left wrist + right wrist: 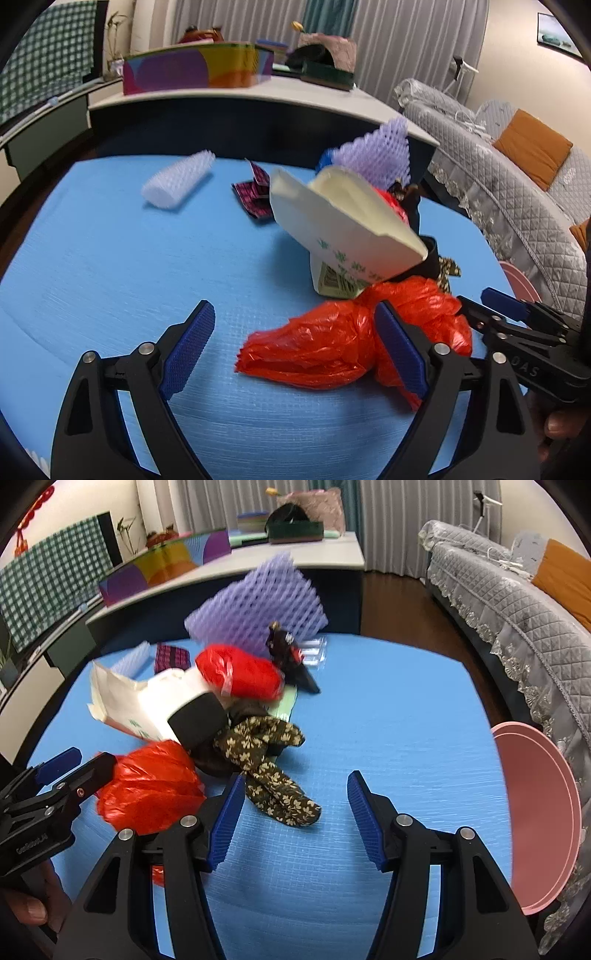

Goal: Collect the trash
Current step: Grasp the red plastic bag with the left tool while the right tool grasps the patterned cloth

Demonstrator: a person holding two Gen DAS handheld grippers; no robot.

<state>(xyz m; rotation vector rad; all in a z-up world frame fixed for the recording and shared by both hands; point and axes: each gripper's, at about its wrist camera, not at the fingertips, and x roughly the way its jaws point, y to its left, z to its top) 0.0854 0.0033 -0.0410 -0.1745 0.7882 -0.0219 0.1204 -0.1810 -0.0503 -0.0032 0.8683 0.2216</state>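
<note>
My left gripper [295, 350] stood wide open over the blue mat [110, 277], its blue ribbed pads clear of everything. The near end of a crumpled red plastic bag [332, 347] lay between the fingers, and the right-hand pad sat in front of the bag's middle; I could not tell whether it touched. My right gripper [295, 808] was parted to a moderate width and held nothing. The tip of a dark floral cloth strip [273, 771] lay on the mat just inside its left-hand pad, with bare mat across the rest of the gap.

Behind the red bag, the trash sat heaped near the mat's centre. A squashed cream paper carton [343, 225] with green print leaned over the bag, a black band [199, 716] pressed against its lower end. A second bundle of red plastic [240, 672] rested behind the carton, and a lilac foam net sleeve [258, 605] stood tilted at the back of the pile. Off to the side lay a white foam net sleeve [177, 181] and a magenta patterned wrapper [255, 192], each apart from the heap.

A pink round bin [539, 812] sat just off the mat's right edge, beside a sofa [517, 620] under a grey quilted cover. A low white-topped table [258, 96] with coloured boxes stood beyond the mat.
</note>
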